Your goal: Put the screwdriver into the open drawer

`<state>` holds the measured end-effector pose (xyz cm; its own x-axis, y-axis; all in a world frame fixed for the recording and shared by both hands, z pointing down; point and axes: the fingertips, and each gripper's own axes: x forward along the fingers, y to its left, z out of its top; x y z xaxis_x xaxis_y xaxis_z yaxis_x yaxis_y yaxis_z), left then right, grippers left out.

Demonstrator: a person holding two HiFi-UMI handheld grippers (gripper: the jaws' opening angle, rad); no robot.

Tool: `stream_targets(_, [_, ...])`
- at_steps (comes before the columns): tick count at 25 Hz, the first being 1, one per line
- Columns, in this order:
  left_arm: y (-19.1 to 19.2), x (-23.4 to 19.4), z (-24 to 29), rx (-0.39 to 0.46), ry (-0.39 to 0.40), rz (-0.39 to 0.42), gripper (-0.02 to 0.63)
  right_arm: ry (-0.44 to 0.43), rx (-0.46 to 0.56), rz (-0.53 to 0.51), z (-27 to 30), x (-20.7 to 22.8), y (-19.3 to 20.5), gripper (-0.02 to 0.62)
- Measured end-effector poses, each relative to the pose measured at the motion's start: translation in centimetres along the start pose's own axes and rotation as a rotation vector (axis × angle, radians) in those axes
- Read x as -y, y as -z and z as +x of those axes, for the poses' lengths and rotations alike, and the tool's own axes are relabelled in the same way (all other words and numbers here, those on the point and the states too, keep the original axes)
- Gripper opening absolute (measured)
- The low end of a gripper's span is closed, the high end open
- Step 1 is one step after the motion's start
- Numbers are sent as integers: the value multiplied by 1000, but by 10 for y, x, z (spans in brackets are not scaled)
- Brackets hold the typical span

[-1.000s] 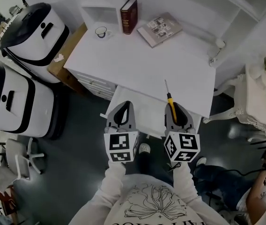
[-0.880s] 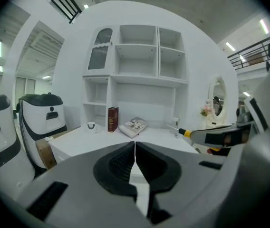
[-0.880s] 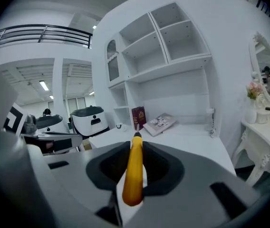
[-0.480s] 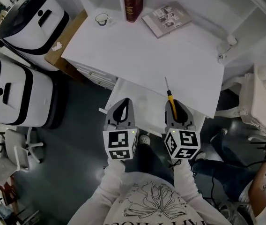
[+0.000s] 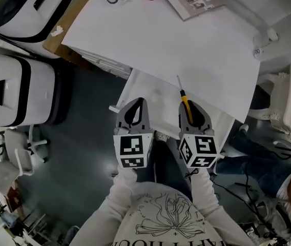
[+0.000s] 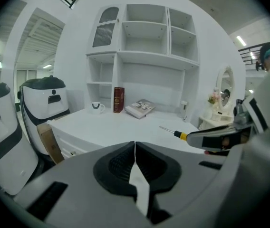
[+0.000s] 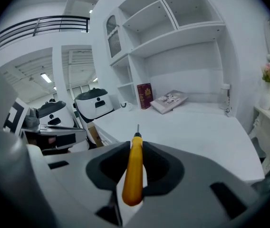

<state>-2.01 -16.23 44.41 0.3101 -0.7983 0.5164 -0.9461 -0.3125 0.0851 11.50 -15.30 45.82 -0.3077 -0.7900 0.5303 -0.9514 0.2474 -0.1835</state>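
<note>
Gripping the screwdriver [image 7: 134, 175] by its yellow handle, the right hand-held gripper [image 5: 190, 115] had its jaws clamped on it, with the thin metal shaft sticking forward past the fingertips. The tool looked light and stiff. Its smooth handle was probably a little slippery, so the thick middle of the handle seemed the sound place to hold it, as here. It hung over the open drawer [image 5: 150, 92], which stuck out from under the white counter [image 5: 176, 40], its tip pointing toward the counter's edge. The left hand-held gripper [image 6: 135, 160] hovered just beside, jaws together on nothing.
</note>
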Motion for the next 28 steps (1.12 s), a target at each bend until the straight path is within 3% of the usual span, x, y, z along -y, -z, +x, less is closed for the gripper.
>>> stream_targets(9, [36,-17,24,-74,25,-31,8,-48,-117,-50,42,-24,46,77])
stream_targets(18, [67,-36,46,-138,17,-56,8,-49,-258,-54,77,-13,104,77])
stream_targets(28, [86,-46,64,-178,22,-75,8,-49,-339,-66,106,-1,132,77])
